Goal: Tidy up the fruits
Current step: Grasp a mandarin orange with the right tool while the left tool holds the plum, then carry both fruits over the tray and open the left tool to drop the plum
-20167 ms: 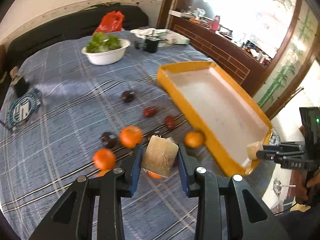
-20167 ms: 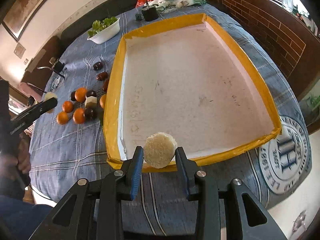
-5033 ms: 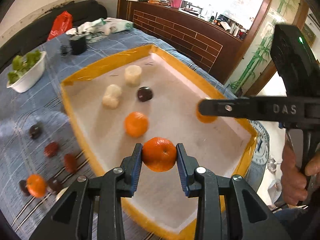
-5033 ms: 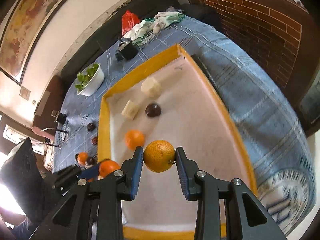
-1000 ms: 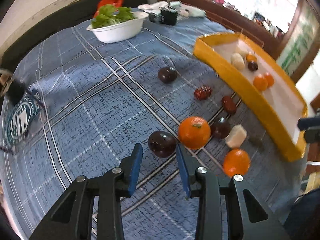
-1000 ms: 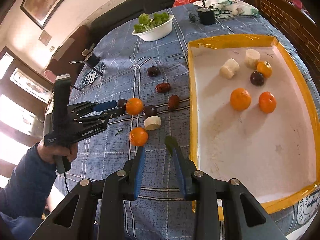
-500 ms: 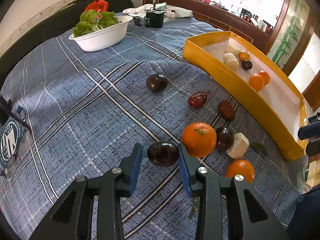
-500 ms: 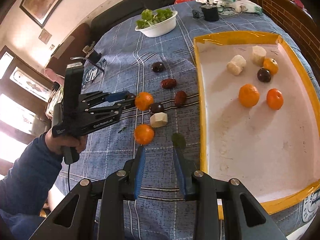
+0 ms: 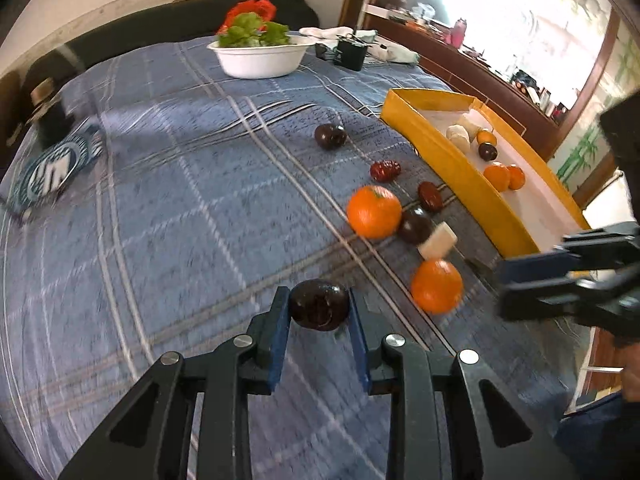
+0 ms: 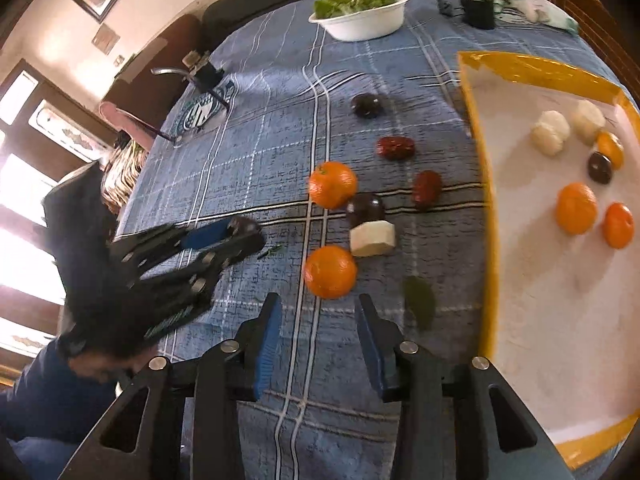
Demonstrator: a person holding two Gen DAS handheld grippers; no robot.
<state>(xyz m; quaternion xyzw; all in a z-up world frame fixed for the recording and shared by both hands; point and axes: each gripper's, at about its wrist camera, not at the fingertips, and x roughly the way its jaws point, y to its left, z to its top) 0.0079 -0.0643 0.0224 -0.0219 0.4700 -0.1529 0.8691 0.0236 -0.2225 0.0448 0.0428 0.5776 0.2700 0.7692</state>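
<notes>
My left gripper [image 9: 319, 312] is shut on a dark plum [image 9: 319, 310] and holds it above the blue cloth; it also shows in the right wrist view [image 10: 244, 234]. My right gripper [image 10: 318, 320] is open and empty, just short of an orange [image 10: 330, 271]. It shows in the left wrist view [image 9: 520, 280] beside that orange [image 9: 437, 286]. A second orange [image 10: 333, 185], a dark plum [image 10: 366, 207], a white chunk [image 10: 373, 238], two red dates [image 10: 395, 147] and another plum [image 10: 366, 105] lie on the cloth. The yellow tray [image 10: 486, 184] holds several fruits.
A white bowl of greens [image 10: 360, 12] and a black cup [image 10: 477, 10] stand at the far end of the table. A green leaf [image 10: 420, 306] lies near the tray. A dark object on a round emblem [image 10: 202, 76] sits at the left edge.
My left gripper has closed on the dark plum and lifted it back from the other fruits. My right gripper has moved closer to the near orange.
</notes>
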